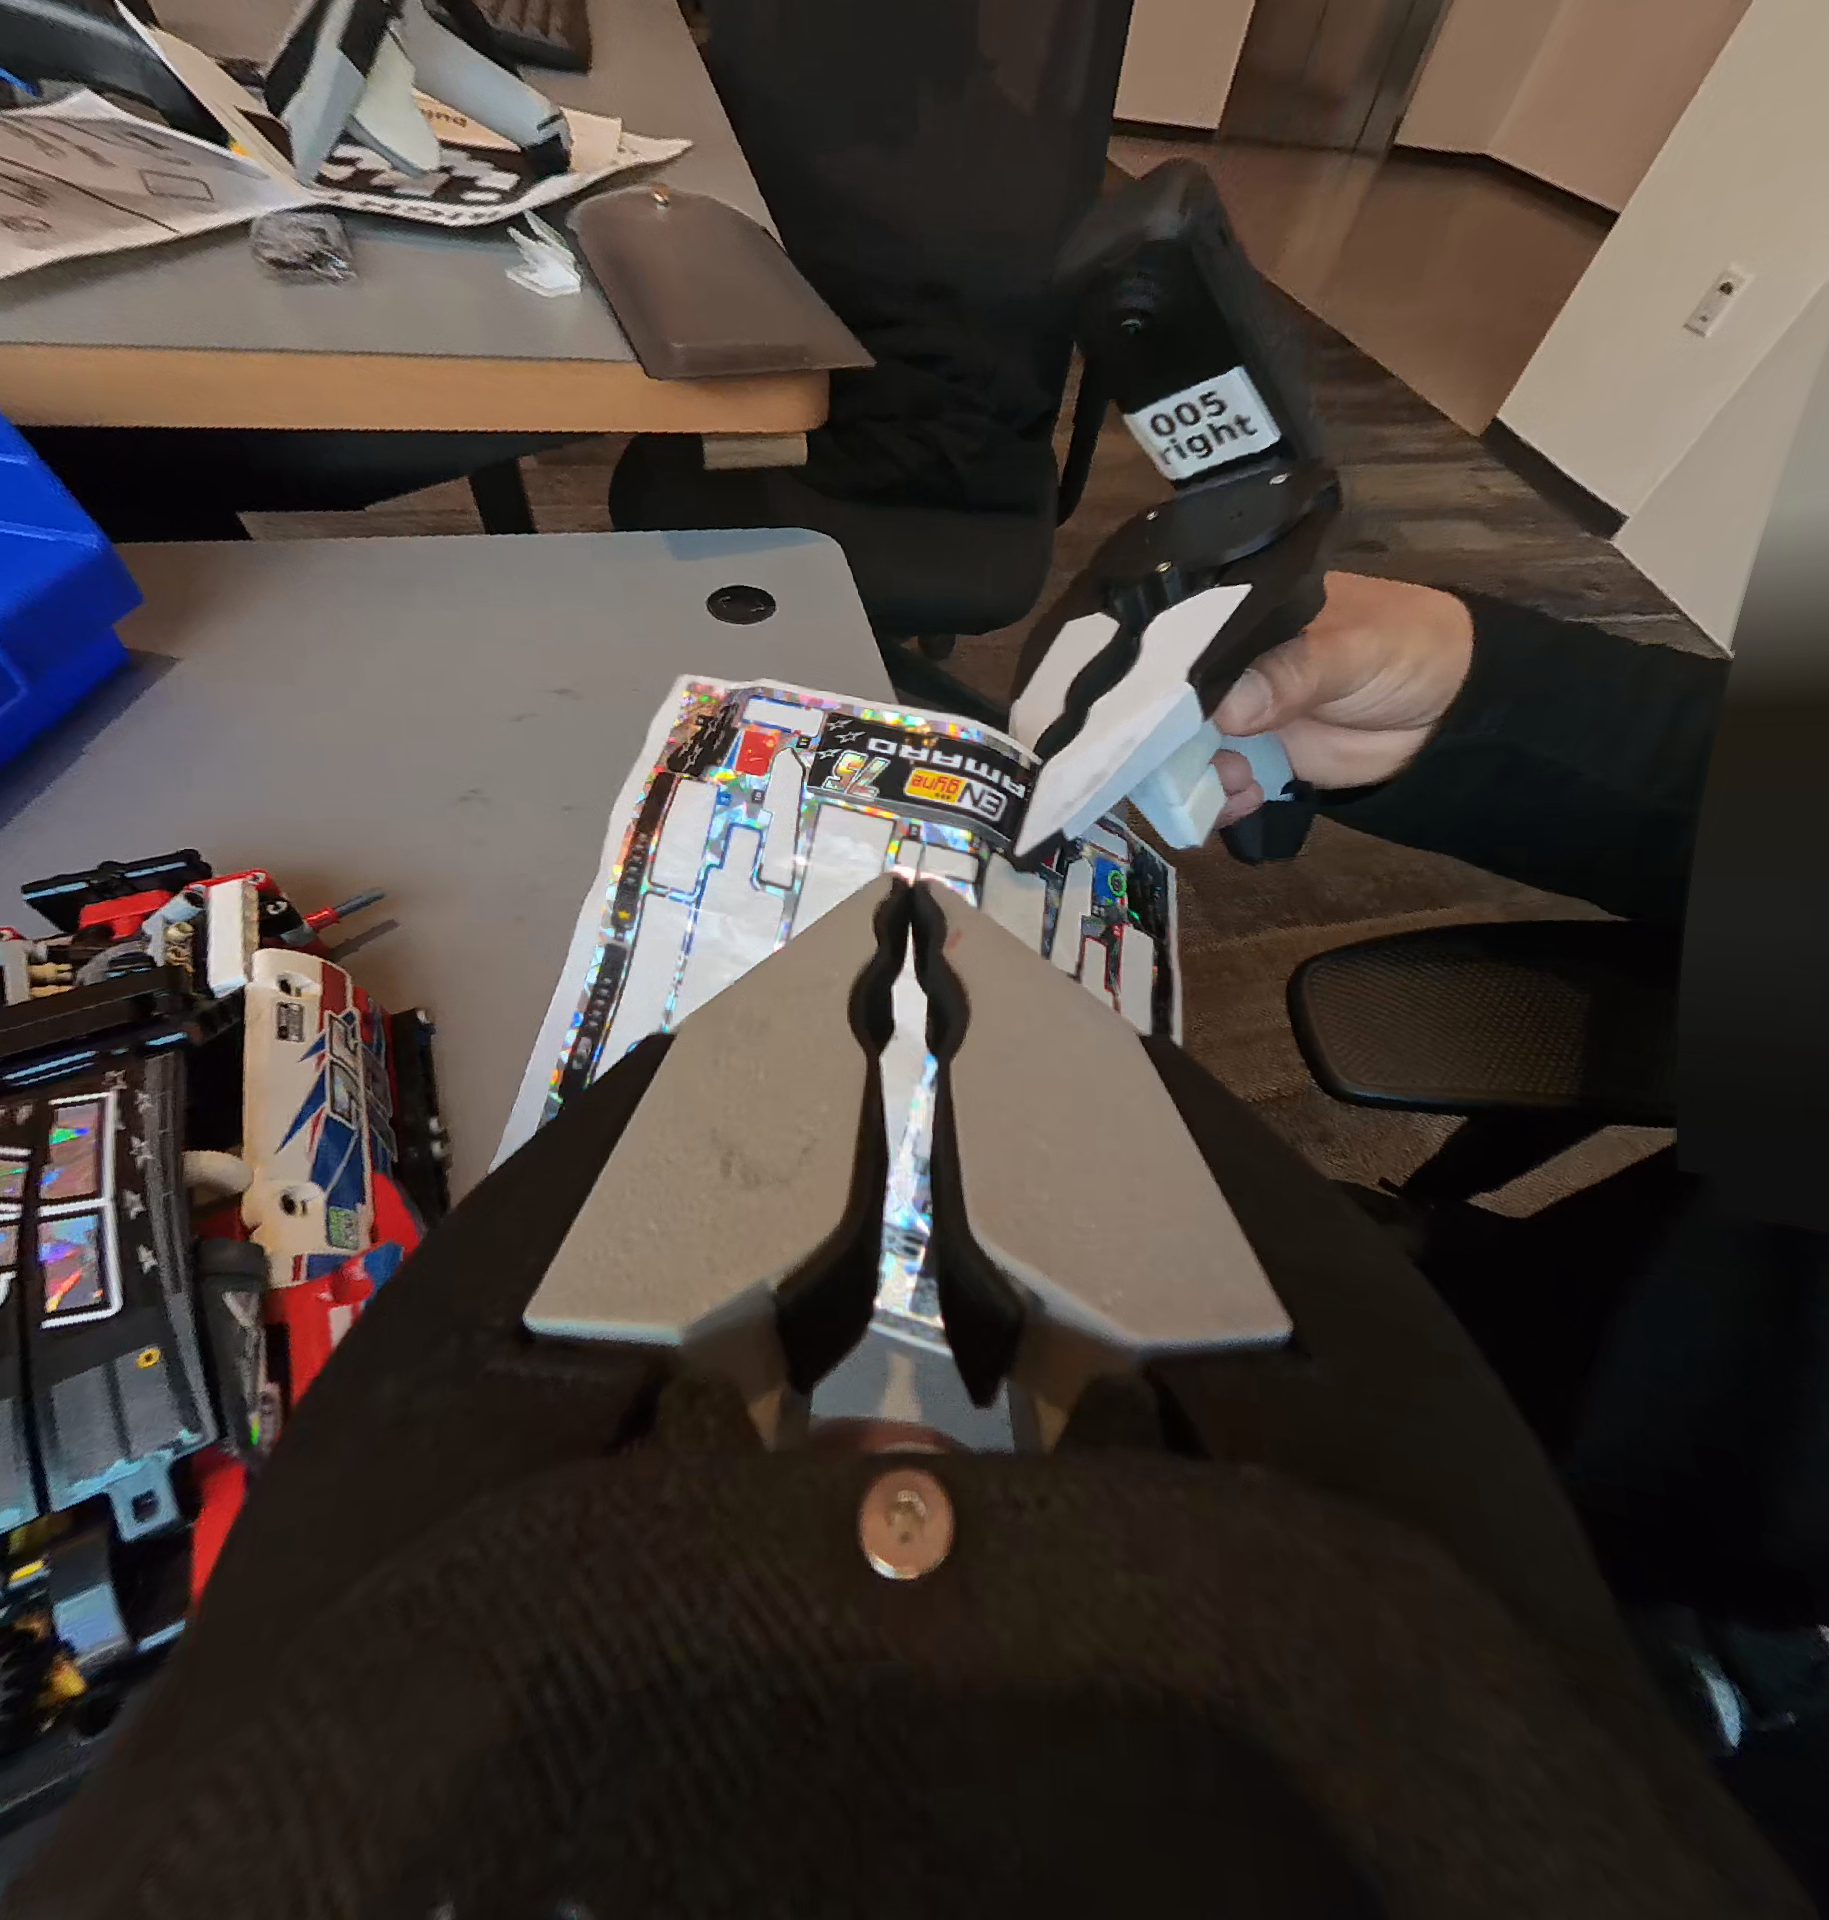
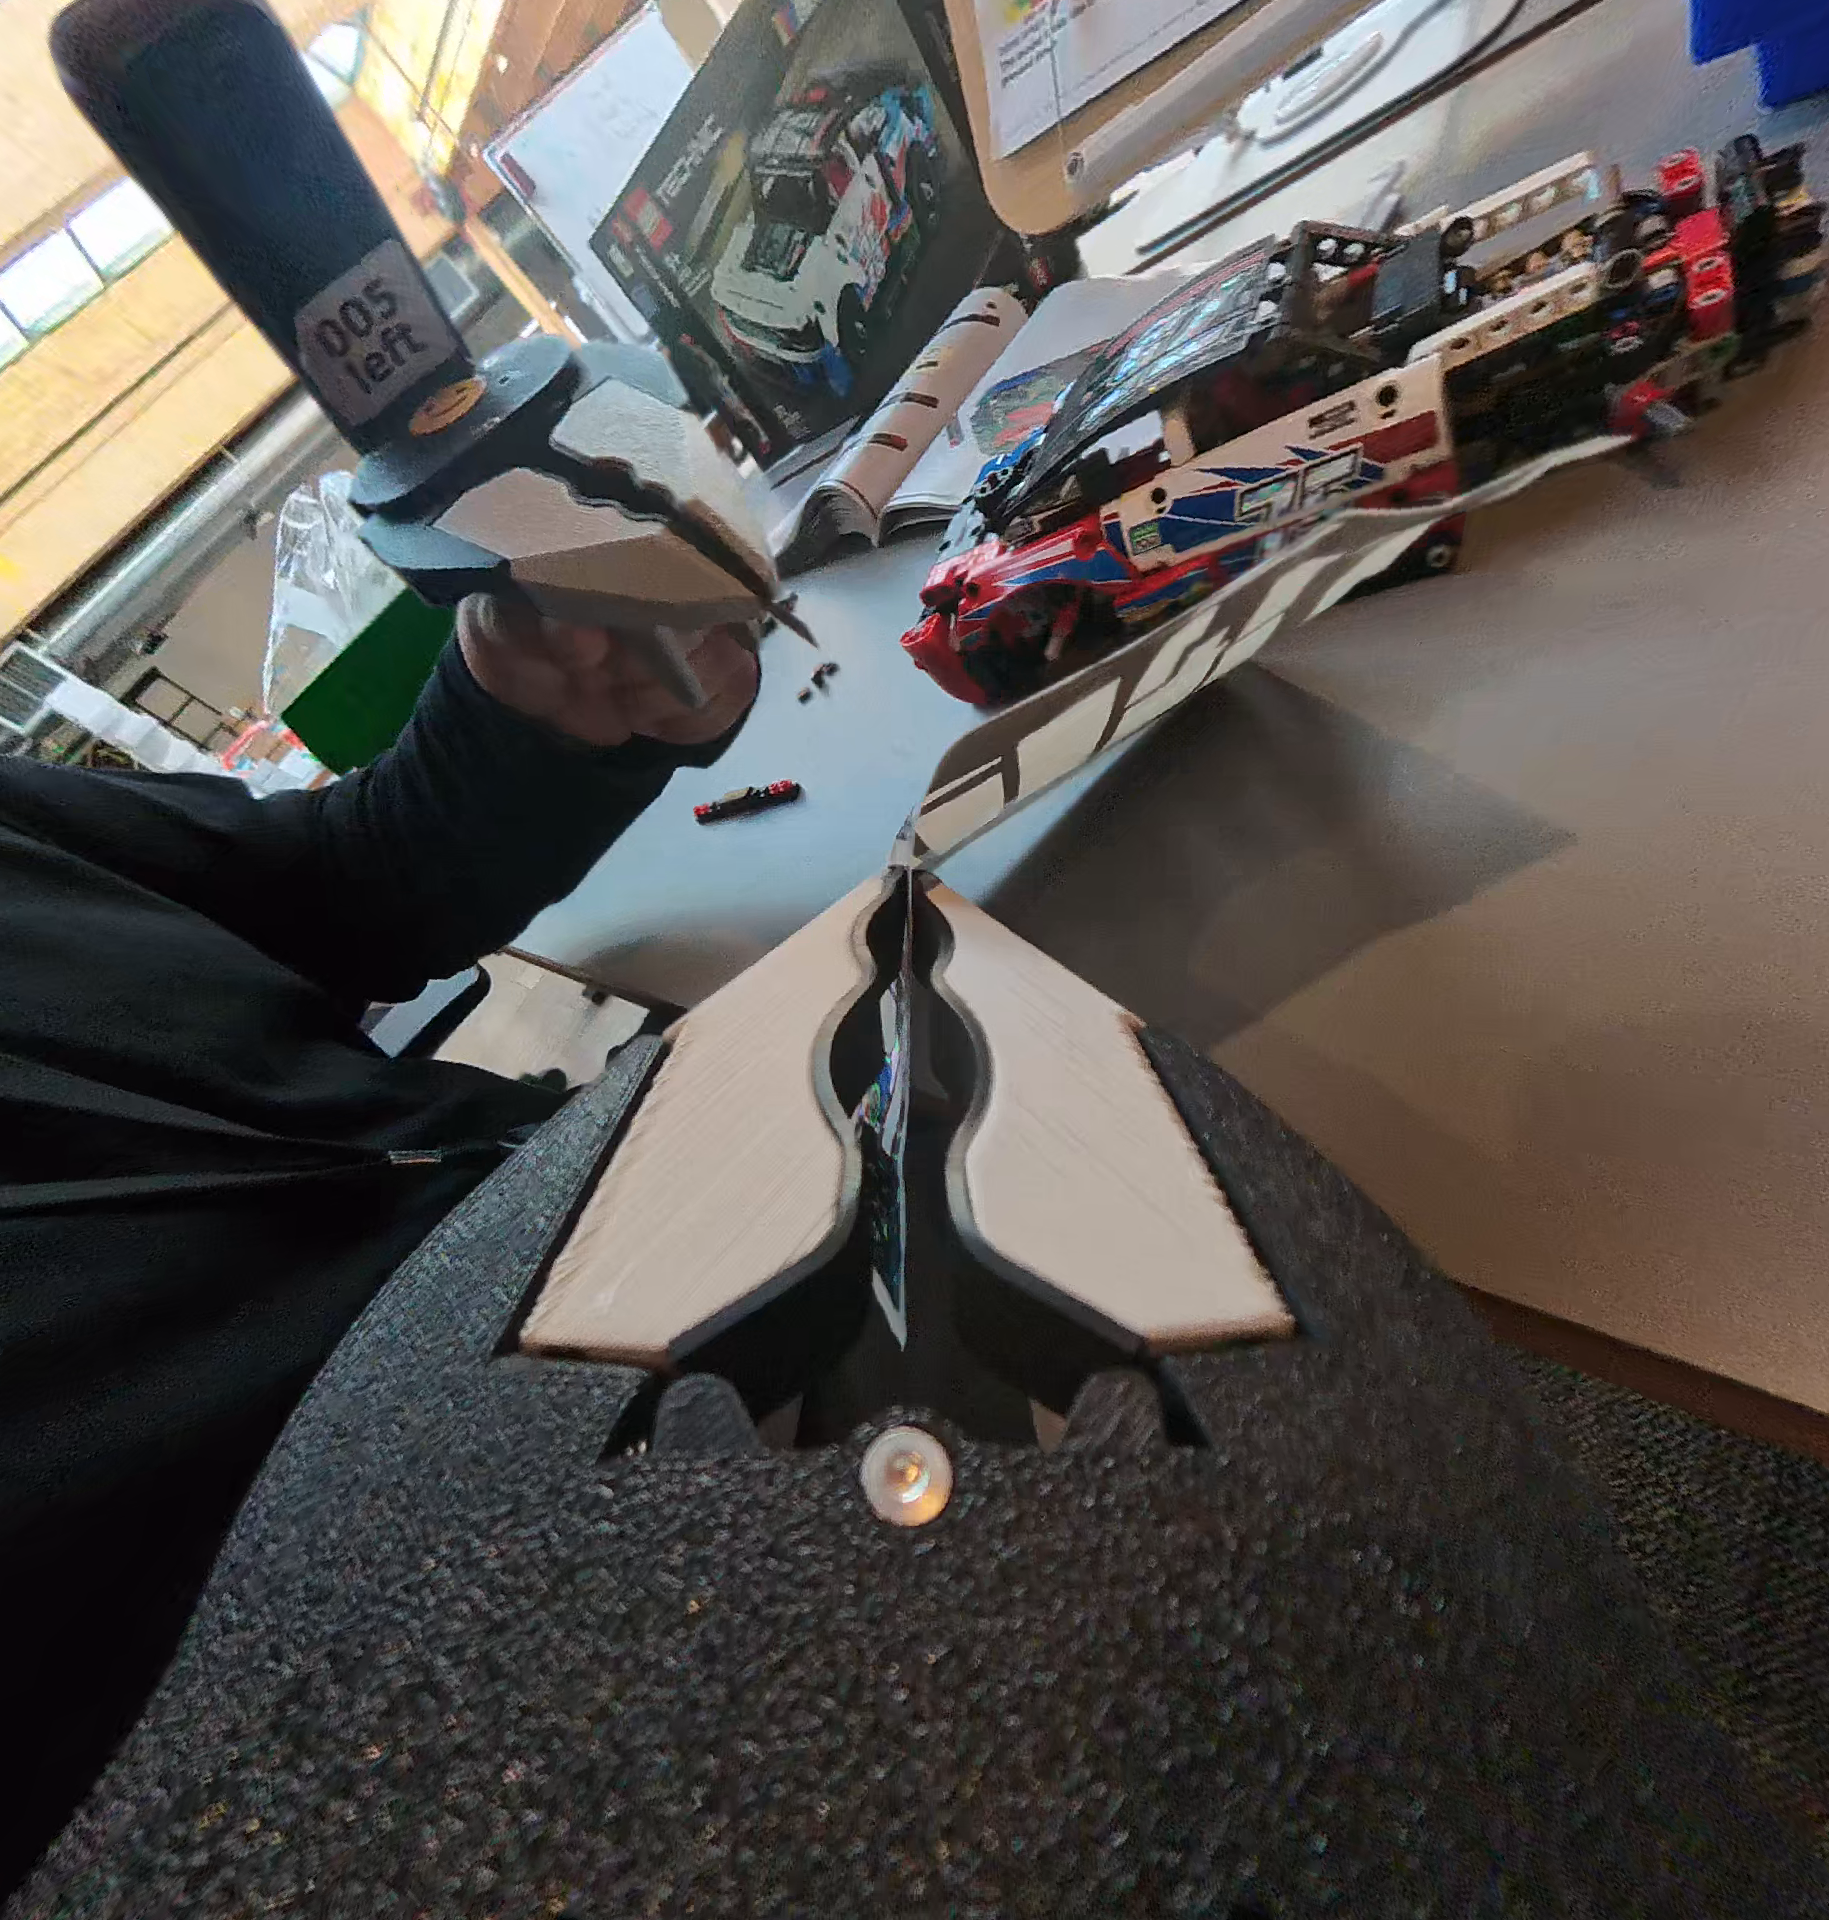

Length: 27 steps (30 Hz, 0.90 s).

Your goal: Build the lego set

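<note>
A partly built red, white and blue Lego race car stands on the grey table at the left; the right wrist view shows it ahead. A holographic sticker sheet is lifted off the table. My right gripper is shut on the sheet's right edge, and the sheet runs between its fingers. My left gripper is shut just above the sheet, with a thin dark sticker sliver sticking out of its tips.
A blue bin sits at the far left. The Lego box and an open instruction booklet lie behind the car. A small black and red piece lies loose on the table. An office chair stands past the table's right edge. My right fingertips sit around 7 cm from my left ones.
</note>
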Tool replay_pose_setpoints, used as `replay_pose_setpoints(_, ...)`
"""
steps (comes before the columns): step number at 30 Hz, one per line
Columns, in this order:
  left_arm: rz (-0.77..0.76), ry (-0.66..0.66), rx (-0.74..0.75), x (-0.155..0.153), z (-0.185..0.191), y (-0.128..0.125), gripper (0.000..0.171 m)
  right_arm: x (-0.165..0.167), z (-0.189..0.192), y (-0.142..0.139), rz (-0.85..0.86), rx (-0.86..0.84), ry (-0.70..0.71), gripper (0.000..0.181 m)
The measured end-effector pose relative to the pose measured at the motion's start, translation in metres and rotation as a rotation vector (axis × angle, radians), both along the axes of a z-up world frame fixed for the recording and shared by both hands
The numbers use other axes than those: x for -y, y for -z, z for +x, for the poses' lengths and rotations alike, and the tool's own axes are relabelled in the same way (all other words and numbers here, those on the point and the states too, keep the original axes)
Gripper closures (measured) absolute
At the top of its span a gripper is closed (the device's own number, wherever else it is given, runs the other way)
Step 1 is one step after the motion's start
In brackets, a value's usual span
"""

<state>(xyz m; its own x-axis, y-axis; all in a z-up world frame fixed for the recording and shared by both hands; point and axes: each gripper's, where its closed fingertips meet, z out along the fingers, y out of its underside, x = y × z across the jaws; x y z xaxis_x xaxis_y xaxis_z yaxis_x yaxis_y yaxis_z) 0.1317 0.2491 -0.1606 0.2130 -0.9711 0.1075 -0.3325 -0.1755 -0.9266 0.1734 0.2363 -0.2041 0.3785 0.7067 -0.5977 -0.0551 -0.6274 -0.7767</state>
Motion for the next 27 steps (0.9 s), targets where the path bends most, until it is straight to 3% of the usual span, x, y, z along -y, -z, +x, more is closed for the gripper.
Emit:
replay_pose_setpoints(6, 0.043, -0.023, 0.013, 0.002, -0.015, -0.011, 0.171, -0.064, 0.043, 0.027, -0.108, 0.089, 0.089, 0.181)
replay_pose_setpoints(9, 0.058, -0.068, 0.045, -0.001, -0.025, -0.016, 0.171, -0.094, 0.062, 0.046, -0.131, 0.238, 0.133, 0.171)
replay_pose_setpoints(11, 0.154, -0.066, 0.077, 0.005, -0.032, -0.025, 0.171, -0.107, 0.072, 0.044, -0.103, 0.337, 0.182, 0.160)
replay_pose_setpoints(13, 0.359, -0.048, 0.104, 0.019, -0.042, -0.037, 0.171, -0.114, 0.079, 0.033, -0.041, 0.410, 0.246, 0.149)
replay_pose_setpoints(15, 0.632, -0.054, 0.039, 0.032, -0.057, -0.041, 0.171, -0.113, 0.081, 0.020, 0.016, 0.464, 0.299, 0.138)
replay_pose_setpoints(18, 1.038, -0.039, -0.166, 0.050, -0.080, -0.028, 0.171, -0.111, 0.080, 0.016, 0.115, 0.596, 0.329, 0.134)
replay_pose_setpoints(20, 1.270, -0.038, -0.292, 0.057, -0.094, -0.019, 0.171, -0.112, 0.078, 0.028, 0.065, 0.642, 0.301, 0.133)
replay_pose_setpoints(24, 1.542, -0.048, -0.425, 0.073, -0.120, -0.003, 0.171, -0.095, 0.029, -0.006, 0.106, 0.453, 0.235, 0.148)
replay_pose_setpoints(27, 1.602, -0.075, -0.464, 0.083, -0.139, 0.004, 0.171, -0.030, -0.071, -0.031, 0.027, 0.147, -0.130, 0.165)
